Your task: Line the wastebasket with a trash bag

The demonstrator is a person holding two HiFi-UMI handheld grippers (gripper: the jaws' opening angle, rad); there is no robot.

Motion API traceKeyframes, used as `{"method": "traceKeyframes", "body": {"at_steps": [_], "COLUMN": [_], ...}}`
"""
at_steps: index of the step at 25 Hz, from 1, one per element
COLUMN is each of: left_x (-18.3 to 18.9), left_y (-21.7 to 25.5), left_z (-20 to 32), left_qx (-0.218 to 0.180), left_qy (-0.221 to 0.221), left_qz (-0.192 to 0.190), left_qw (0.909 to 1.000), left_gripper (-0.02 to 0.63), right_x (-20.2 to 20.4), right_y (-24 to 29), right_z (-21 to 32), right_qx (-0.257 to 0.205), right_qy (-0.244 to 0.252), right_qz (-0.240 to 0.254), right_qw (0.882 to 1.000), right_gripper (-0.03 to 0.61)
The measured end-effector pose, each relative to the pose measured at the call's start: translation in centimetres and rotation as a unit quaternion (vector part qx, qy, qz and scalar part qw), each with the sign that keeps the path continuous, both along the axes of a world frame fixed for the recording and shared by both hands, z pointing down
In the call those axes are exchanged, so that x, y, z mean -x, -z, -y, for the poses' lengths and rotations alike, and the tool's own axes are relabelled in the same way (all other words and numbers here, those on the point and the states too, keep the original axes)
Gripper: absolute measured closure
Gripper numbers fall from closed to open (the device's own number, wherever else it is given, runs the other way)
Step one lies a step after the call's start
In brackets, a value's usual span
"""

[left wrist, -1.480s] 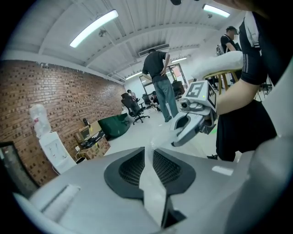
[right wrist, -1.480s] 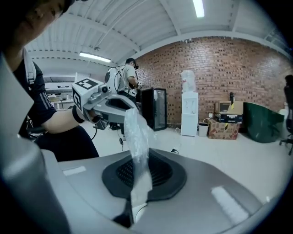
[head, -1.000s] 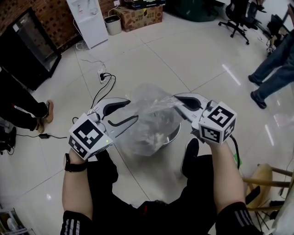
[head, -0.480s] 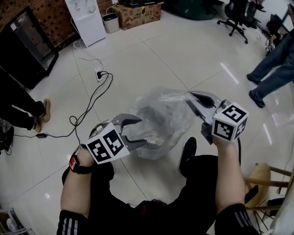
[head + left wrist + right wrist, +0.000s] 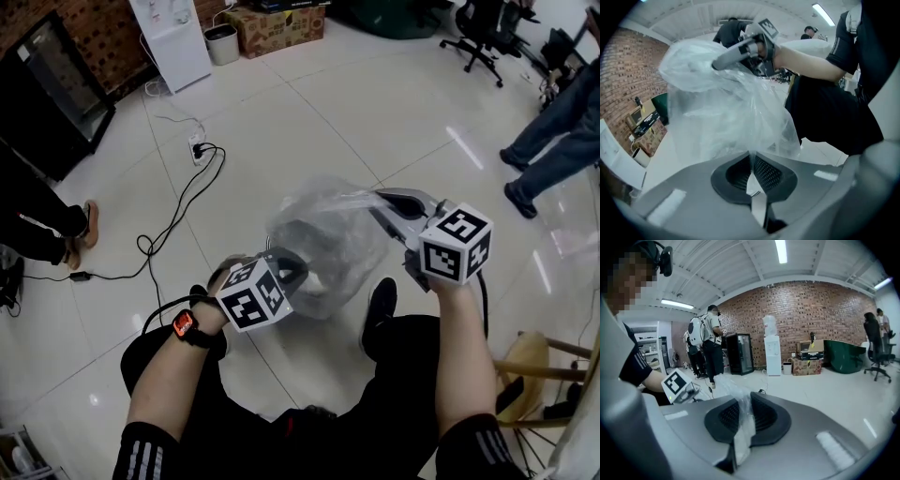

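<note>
trash bag: clear, thin, crinkled film, puffed into a loose dome on the floor straight in front of the person's knees. Its top is drawn out to the right and its near side is pulled down to the left.
wastebasket: only a dim grey round shape seen through the film, under the bag.
left gripper: low at the bag's near left side, pointing downward. Its jaws have just been closing and now stand together, with a fold of the film pinched between the pads.
right gripper: higher, at the bag's upper right. Its jaws are together on a strip of film that runs out between them.
writing: black-and-white square markers on both grippers' cubes. The print on the cardboard box is too small to read.
room to move: bare, glossy tiled floor lies open beyond the bag and to its right.
edges: a black shoe sits just beside the bag's near right. A black cable and a power strip lie to the left, apart from the bag. A white water dispenser, a small bin and a black cabinet stand far back, well apart. Another person's legs and an office chair are at the far right. A wooden stool stands beside the person's right arm.
</note>
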State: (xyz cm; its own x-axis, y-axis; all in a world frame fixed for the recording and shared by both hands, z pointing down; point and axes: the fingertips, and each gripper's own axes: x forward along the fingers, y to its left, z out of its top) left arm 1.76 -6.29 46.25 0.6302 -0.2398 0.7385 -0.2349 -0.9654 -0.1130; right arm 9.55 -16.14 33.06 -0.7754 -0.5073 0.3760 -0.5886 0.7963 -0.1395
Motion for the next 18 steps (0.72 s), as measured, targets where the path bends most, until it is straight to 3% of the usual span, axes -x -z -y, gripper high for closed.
{"method": "traceKeyframes", "body": {"at_steps": [5,9,11,18], "left_x": [3.8,7.2,8.6,11.3], "left_y": [4.3,6.2,6.1,2.0], "left_z": [1.4,3.7,4.4,7.4], "left_qx": [0.013,0.024,0.033,0.042], "left_qy": [0.064,0.131,0.162,0.25], "left_qz": [-0.07,-0.11,-0.11,-0.049], "left_qw": [0.9954,0.985,0.9801,0.9661], "left_gripper": [0.613,0.613,0.613,0.614], "right_x": [-1.7,-2.9,-3.1,-3.4], "right_y": [-1.8,-3.4,-4.0,-7.8], "right_z": [-0.1,-0.4,-0.4,-0.4], "right_qx": [-0.002,0.006,0.015,0.068], "right_qy": [0.006,0.006,0.005,0.021], "right_qz": [-0.066,-0.103,-0.107,-0.156], "right_qw": [0.998,0.995,0.994,0.985], "right_gripper": [0.571,0.571,0.571,0.571]}}
